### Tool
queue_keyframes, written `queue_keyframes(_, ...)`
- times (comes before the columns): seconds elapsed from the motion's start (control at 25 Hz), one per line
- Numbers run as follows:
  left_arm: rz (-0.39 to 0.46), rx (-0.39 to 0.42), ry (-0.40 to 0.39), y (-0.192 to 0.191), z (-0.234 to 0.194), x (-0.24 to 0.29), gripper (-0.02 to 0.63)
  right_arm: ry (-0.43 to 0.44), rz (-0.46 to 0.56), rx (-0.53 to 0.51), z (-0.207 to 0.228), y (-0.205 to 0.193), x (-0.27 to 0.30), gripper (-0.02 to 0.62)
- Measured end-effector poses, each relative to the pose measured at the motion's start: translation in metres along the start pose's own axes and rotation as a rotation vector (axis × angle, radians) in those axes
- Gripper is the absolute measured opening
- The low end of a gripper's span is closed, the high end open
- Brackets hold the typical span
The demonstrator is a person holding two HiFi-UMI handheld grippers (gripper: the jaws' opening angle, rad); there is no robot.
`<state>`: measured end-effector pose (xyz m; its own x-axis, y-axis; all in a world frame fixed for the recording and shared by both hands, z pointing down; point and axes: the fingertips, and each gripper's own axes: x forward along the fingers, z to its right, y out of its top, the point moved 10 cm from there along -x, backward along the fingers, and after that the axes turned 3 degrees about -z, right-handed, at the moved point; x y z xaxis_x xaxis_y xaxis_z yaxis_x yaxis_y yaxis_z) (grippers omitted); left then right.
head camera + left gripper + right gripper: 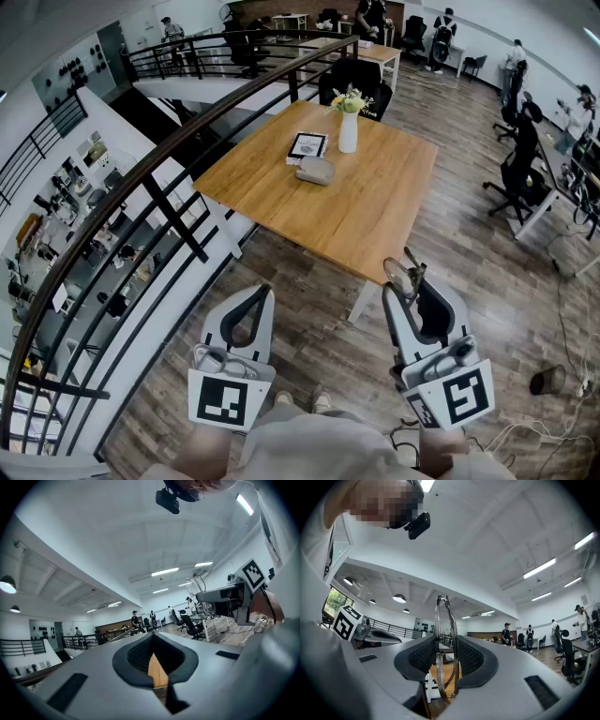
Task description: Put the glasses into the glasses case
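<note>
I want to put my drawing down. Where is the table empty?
The near half of the table, between the glasses case and the corner nearest us, is bare, and the right side. It is crowded only at the far end: case, frame and flower vase sit close together.

Thin-rimmed glasses [445,641] with clear lenses, folded, standing on edge, pinched between the pads of the right gripper [405,282], held in the air just off the near corner of the table [375,211]. Pale grey, rounded glasses case [315,171], apparently closed, lying flat toward the table's far corner.
</note>
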<state>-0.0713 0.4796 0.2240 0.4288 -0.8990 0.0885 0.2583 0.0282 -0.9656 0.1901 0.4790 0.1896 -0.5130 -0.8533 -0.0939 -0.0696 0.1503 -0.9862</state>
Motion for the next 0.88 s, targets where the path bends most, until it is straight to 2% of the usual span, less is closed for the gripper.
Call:
queue_keyframes(0.24,0.002,0.009,0.003,-0.005,0.001,0.004,0.015,0.022,0.023,0.032,0.002,-0.009,0.000,0.155)
queue_keyframes(0.88,0.005,0.055,-0.005,-0.001,0.010,0.024,0.015,0.019,-0.047,0.017,0.019,-0.023,0.000,0.155)
